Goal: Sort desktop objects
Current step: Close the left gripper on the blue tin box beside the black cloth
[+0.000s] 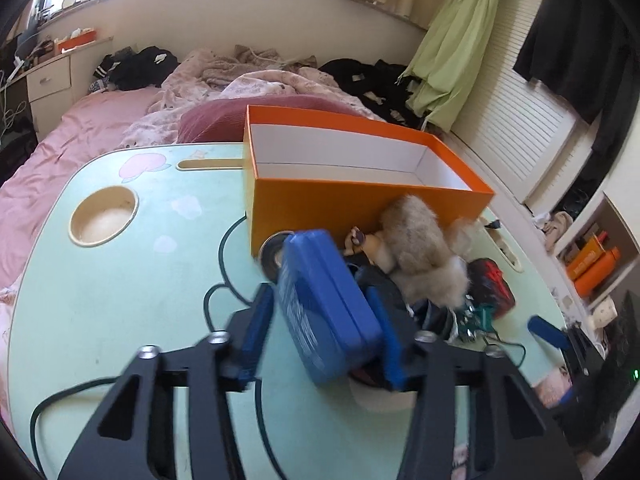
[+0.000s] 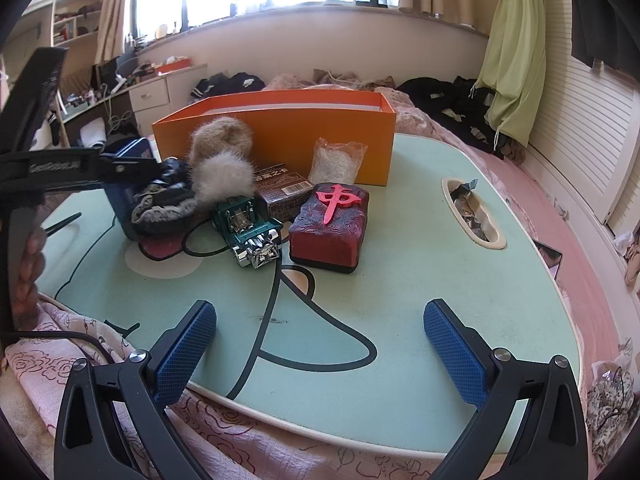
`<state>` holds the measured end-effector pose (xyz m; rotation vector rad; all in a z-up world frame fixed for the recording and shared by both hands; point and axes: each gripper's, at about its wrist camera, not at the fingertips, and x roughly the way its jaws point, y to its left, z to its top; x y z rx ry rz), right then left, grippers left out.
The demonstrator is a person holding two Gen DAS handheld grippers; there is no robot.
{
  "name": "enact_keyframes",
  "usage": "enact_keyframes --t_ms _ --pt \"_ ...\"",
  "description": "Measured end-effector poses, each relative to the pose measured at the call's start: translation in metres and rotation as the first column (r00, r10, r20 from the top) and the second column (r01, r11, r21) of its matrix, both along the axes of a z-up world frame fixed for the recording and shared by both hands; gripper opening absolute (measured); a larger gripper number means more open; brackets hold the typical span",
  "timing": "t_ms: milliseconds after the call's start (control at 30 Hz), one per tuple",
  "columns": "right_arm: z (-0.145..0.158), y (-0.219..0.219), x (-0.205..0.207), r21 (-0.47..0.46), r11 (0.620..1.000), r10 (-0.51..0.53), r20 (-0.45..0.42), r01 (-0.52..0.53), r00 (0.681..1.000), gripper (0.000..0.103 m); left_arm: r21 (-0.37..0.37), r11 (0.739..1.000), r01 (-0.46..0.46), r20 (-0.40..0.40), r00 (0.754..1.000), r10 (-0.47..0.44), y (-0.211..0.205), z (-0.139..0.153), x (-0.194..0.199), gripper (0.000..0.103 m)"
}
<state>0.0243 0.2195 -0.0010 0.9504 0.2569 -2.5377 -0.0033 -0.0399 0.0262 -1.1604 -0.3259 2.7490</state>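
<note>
My left gripper [image 1: 320,298] is shut on a blue tin case [image 1: 328,308], held tilted just above the mint-green lap table [image 1: 120,280]. The same blue case [image 2: 134,152] shows at the left in the right wrist view. Right behind it stands an open orange box [image 1: 360,200], white inside, with nothing visible in it. A beige fur toy [image 1: 420,248] leans on its front wall. My right gripper [image 2: 320,308] hangs open over the table's near edge with nothing between its pads. Ahead of it lie a green toy car [image 2: 248,228] and a red block with a pink character [image 2: 328,224].
A small brown carton [image 2: 282,192], a clear bag of white stuff [image 2: 336,160] and a dark knit item [image 2: 164,200] crowd the orange box [image 2: 280,136]. The table has a round cup hole [image 1: 104,216] and a side slot [image 2: 472,216] with wrappers. Pink bedding surrounds it.
</note>
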Motion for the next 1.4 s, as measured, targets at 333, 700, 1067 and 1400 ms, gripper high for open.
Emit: enact_keyframes --t_ms 333,700,1067,1400 --pt "0.0 0.0 0.0 0.0 1.0 0.0 0.0 0.0 1.0 0.103 -0.003 0.997 -0.075 -0.01 0.997 0.075 -0.013 -0.003 0.001 0.028" --pt "-0.001 0.0 0.001 -0.001 1.0 0.001 0.002 -0.001 1.0 0.103 -0.051 0.995 -0.084 -0.032 0.996 0.082 -0.014 0.0 0.0 0.023" --pt "0.034 -0.001 -0.057 -0.161 0.979 -0.101 0.169 0.128 0.98 0.061 0.0 0.997 -0.081 -0.089 0.993 0.08 -0.024 0.014 0.03 0.023" --pt "0.018 -0.027 -0.065 0.034 0.991 -0.135 0.149 0.132 0.98 0.038 -0.025 0.997 -0.078 -0.073 0.994 0.076 -0.016 0.009 0.025 0.023"
